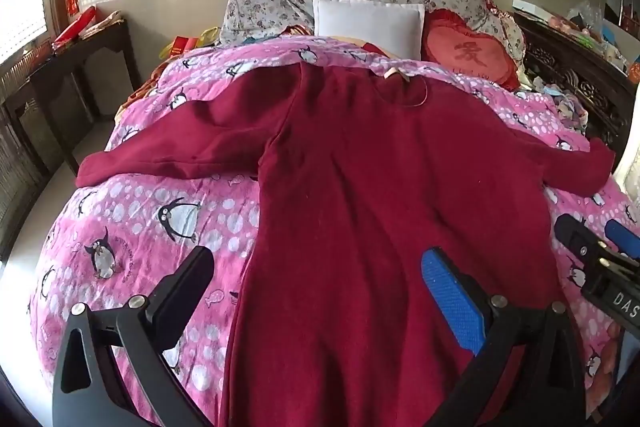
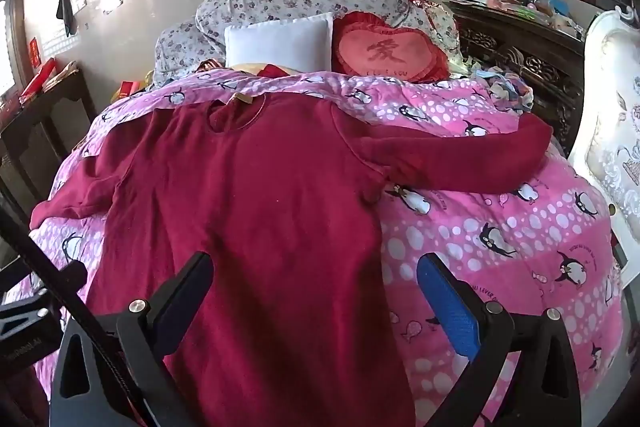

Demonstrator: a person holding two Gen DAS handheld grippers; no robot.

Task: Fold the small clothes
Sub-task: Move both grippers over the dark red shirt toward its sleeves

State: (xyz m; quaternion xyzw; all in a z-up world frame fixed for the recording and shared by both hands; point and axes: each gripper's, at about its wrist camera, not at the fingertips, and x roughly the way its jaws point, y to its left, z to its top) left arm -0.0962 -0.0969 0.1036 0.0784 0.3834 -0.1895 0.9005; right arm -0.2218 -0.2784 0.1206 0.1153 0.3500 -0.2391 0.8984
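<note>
Lying flat, red top [image 1: 360, 187] spreads beyond parted fingers [image 1: 452, 303].

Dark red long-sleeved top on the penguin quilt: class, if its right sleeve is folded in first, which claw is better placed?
Right. The right claw hangs open over the top's right edge, with that sleeve stretched out on its side.

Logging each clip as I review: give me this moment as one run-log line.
stage: before first fold | red top: spread flat on penguin quilt, sleeves out | left gripper: open, above hem | right gripper: open, above hem | held: nothing
</note>
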